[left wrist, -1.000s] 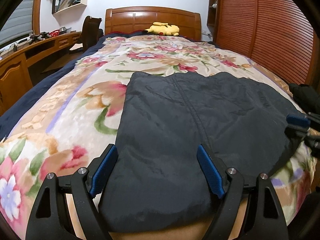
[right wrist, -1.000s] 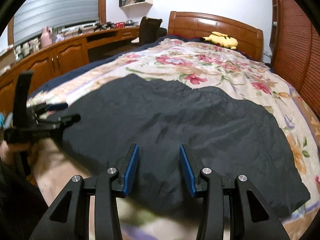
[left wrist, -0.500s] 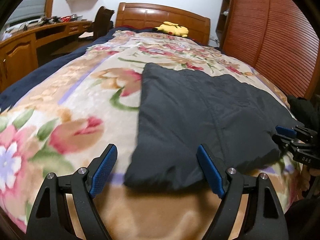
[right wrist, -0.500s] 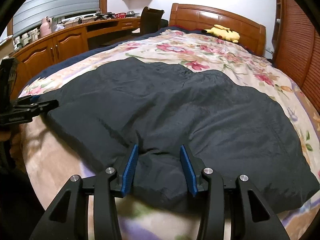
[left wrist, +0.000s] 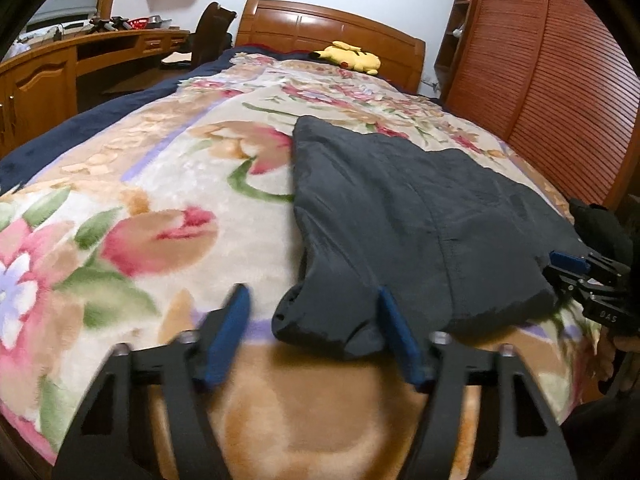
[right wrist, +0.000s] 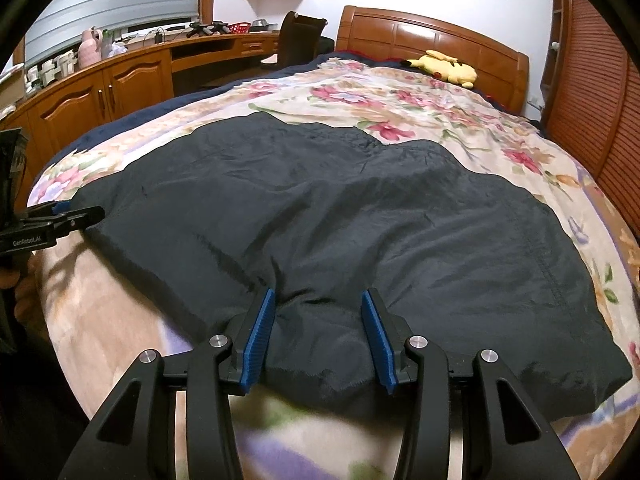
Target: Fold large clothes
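A dark padded garment lies flat on the floral blanket of a bed. My left gripper is at the garment's near left corner with its jaws closing. The corner sits between them: the right pad touches the fabric and the left pad stands apart from it. My right gripper holds the near hem further right. Fabric is bunched between its blue pads and creases run out from them. Each gripper also shows in the other's view: the left gripper at the left edge, the right gripper at the right edge.
A yellow plush toy lies by the wooden headboard. A wooden desk with cabinets and a chair stand left of the bed. Slatted wooden doors run along its right side.
My left gripper slid left along the garment's near edge, from over its middle to its left corner, and its jaws narrowed. The right gripper kept its place and its hold.
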Demonstrator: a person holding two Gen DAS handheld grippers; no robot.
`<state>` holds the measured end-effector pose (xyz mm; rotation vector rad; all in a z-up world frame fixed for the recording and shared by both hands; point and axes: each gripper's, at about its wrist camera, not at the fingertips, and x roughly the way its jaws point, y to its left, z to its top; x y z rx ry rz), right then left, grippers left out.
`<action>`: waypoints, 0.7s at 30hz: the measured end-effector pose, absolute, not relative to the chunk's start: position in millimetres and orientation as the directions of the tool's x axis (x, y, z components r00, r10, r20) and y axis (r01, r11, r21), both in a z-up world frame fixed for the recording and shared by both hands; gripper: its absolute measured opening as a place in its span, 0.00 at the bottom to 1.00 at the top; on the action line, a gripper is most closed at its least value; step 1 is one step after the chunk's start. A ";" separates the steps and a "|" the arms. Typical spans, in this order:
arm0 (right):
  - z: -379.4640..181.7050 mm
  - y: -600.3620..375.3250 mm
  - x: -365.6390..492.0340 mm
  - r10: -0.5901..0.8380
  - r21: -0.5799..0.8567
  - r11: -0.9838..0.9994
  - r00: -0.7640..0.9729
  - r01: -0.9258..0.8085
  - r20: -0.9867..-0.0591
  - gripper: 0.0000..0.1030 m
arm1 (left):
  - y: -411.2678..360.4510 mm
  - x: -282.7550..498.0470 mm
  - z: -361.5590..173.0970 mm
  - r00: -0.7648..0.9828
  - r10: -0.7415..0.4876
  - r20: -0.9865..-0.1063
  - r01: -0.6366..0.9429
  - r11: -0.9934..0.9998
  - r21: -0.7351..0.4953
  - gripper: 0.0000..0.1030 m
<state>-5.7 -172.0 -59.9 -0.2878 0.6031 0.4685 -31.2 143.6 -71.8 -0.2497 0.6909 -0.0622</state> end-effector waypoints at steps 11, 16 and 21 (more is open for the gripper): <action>-55.0 -187.2 -4.7 0.374 -0.071 0.854 0.701 -0.516 -0.607 0.46 | 105.4 -28.5 -10.7 0.801 -0.158 -0.577 0.053 0.979 -0.195 0.10; -48.8 -200.9 -9.3 0.366 -0.075 0.860 0.713 -0.505 -0.598 0.46 | 73.7 -24.9 24.8 0.830 -0.136 -0.541 0.085 0.989 -0.118 0.09; -44.9 -228.8 -10.9 0.347 -0.060 0.882 0.730 -0.468 -0.588 0.46 | 45.1 -16.6 49.8 0.849 -0.131 -0.511 0.115 0.991 -0.062 0.09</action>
